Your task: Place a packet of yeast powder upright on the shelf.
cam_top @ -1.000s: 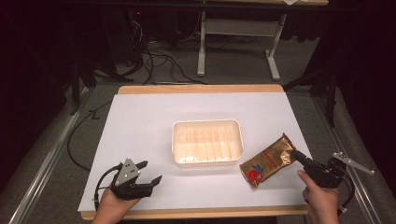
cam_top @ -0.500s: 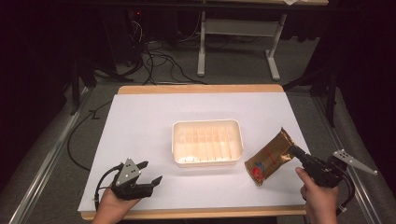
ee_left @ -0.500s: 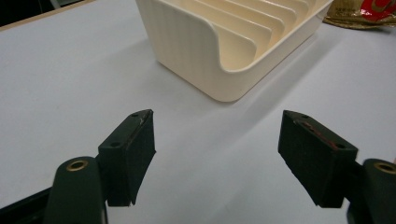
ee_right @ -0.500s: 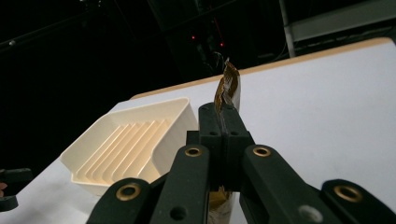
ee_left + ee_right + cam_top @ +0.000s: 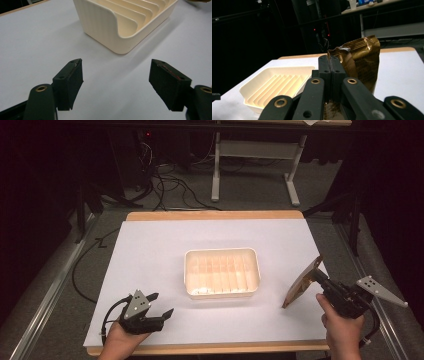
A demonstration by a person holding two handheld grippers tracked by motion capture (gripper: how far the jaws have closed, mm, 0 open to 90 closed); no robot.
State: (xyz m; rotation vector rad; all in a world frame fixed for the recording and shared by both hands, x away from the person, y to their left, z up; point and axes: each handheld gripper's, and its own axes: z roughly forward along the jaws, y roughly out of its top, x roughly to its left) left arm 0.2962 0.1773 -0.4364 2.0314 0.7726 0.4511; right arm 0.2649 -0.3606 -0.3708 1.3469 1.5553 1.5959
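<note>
Lifted since a second ago, the gold snack pouch point(image 5: 302, 284) is now hanging edge-on above the bench's point(image 5: 150, 250) right side.
Right gripper point(image 5: 320, 279) fingers are pinching its seam for carrying; left gripper point(image 5: 161, 304) fingers are waiting wide, empty; the ribbed cream tray point(image 5: 222, 273) is sitting mid-bench. Pouch's print is turning out of sight.

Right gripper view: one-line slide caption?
Right gripper shut on the edge of a gold foil packet, held upright beside the cream ribbed tray.

Bright table, dark surroundings, soft shadows
</note>
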